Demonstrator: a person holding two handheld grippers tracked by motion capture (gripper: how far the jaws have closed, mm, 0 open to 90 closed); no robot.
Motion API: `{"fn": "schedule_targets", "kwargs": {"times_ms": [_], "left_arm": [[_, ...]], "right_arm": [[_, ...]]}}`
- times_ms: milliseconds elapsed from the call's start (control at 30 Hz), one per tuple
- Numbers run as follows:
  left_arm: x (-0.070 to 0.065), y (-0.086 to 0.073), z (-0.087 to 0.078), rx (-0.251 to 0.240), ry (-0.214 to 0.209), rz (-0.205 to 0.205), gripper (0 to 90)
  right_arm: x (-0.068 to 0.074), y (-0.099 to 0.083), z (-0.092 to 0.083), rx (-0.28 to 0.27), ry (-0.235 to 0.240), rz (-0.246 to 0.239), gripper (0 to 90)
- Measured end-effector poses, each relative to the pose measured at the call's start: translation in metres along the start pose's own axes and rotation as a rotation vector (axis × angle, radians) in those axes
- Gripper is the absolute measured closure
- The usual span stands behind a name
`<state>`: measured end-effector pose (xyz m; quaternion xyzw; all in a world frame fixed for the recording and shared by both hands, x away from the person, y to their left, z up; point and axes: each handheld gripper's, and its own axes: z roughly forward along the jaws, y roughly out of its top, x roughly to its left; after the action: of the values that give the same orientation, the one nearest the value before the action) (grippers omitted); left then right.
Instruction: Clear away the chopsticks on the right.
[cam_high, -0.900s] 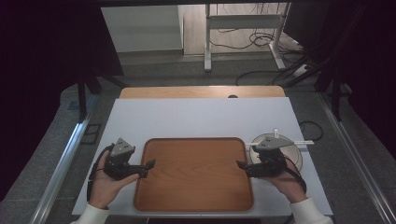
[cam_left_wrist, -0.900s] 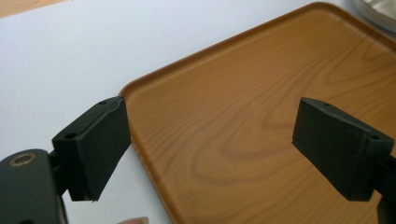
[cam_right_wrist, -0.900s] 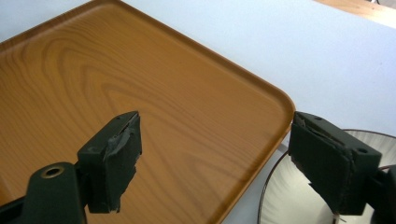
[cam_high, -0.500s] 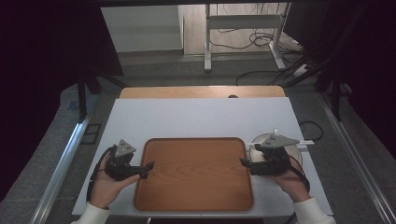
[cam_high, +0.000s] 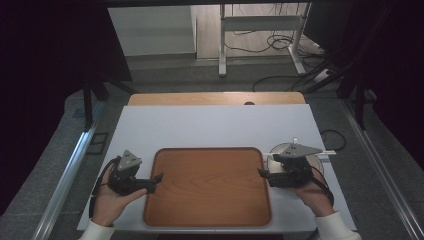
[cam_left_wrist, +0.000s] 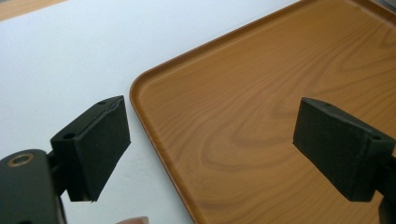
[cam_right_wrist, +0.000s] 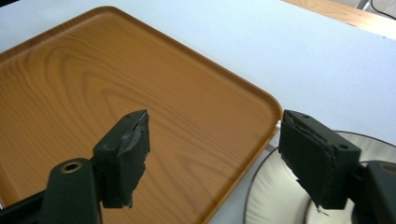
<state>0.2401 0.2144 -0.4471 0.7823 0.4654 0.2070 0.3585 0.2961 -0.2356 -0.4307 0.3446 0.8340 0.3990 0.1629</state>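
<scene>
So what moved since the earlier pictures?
Not much. The left gripper slid a little toward the person, along the tray's left edge. The right gripper drew slightly back toward the plate. Both have open jaws, with the tray's rim between them but not pinched. The tray and plate stayed where they were.

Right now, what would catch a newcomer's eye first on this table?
The wooden tray, lying bare in the middle of the white table near the front edge. A hand-held tool flanks it on each side, the left tool and the right tool, both open at its rims. A plate sits right of the tray under the right tool.
</scene>
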Motion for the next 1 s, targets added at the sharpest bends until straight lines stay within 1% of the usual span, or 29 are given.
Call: {"fn": "schedule_targets", "kwargs": {"times_ms": [233,300,333,500,633,767,800,833,900,933,967,1000], "left_arm": [[-0.001,0.001,0.003,0.013,0.001,0.008,10.3],[-0.001,0.001,0.004,0.018,0.007,0.011,10.3],[-0.001,0.001,0.003,0.019,0.009,0.011,10.3],[-0.001,0.002,0.004,0.013,0.012,0.010,10.2],[-0.003,0.003,0.005,0.029,0.021,0.033,10.3],[-0.005,0.004,0.005,0.038,0.025,0.046,10.3],[-0.005,0.004,0.006,0.041,0.025,0.047,10.3],[-0.005,0.004,0.006,0.041,0.025,0.047,10.3],[-0.004,0.003,0.006,0.043,0.027,0.046,10.3],[-0.004,0.003,0.007,0.041,0.027,0.041,10.3],[-0.004,0.003,0.007,0.042,0.027,0.041,10.3],[-0.004,0.003,0.007,0.042,0.027,0.041,10.3]], "right_arm": [[-0.008,0.000,-0.006,-0.006,-0.007,0.015,29.1],[-0.010,0.001,-0.010,-0.008,-0.009,0.015,30.0],[-0.012,0.002,-0.014,-0.013,-0.016,0.014,31.1],[-0.017,0.004,-0.022,-0.021,-0.022,0.019,33.4],[-0.026,0.004,-0.029,-0.026,-0.026,0.019,37.0],[-0.037,0.003,-0.035,-0.029,-0.044,0.038,40.5],[-0.041,0.002,-0.037,-0.022,-0.053,0.040,42.4],[-0.041,0.002,-0.037,-0.022,-0.053,0.040,42.4],[-0.047,0.001,-0.039,-0.014,-0.061,0.044,45.1],[-0.050,0.001,-0.041,-0.002,-0.073,0.053,47.5],[-0.054,0.000,-0.044,0.017,-0.095,0.053,51.8],[-0.054,0.000,-0.044,0.017,-0.095,0.053,51.8]]}}
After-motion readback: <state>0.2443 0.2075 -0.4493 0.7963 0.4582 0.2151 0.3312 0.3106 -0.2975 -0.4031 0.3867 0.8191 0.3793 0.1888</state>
